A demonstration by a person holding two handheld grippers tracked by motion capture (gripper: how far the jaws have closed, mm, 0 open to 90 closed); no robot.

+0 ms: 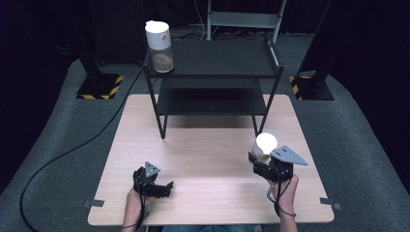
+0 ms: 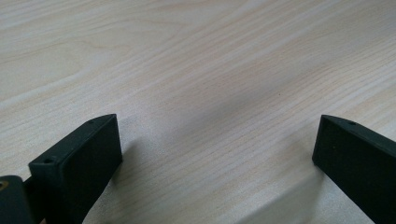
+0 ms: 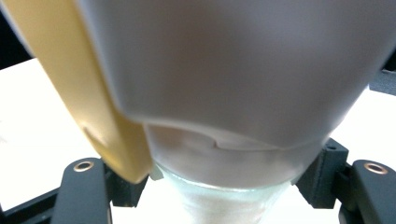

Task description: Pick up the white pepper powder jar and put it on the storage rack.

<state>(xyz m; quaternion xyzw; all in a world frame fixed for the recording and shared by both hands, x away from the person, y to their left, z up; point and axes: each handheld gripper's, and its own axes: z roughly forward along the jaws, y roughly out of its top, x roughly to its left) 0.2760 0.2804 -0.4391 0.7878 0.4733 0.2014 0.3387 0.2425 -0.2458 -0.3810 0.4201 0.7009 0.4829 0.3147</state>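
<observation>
Right gripper view shows a white-lidded jar (image 3: 233, 70) so close that its top and sides are cut off by the frame, and its contents cannot be made out; a yellow tab (image 3: 88, 93) on the lid runs down the left of the view, and below the lid a little clear glass shows. The right gripper (image 3: 219, 186) has its jaws clamped on the jar just under the lid, one on each side. In the high view the jar (image 1: 266, 143) sits in the right gripper (image 1: 263, 162) above the tabletop (image 1: 208, 145), in front of and to the right of the black shelf rack (image 1: 212, 72), its body largely hidden by the gripper and its lid glaring white. The left gripper (image 1: 167, 186) rests low on the tabletop, well to the left of the jar; in the left gripper view its jaws stand wide apart over bare pale wood (image 2: 210, 70), nothing between them.

The tabletop is light wood grain, set on grey carpet (image 1: 358, 145) in a dark, curtained room.

Counted: two jars, the second (image 1: 159, 46) standing on the rack's top shelf at its left corner, brown contents in its base; one rack with two shelves; two grippers.
</observation>
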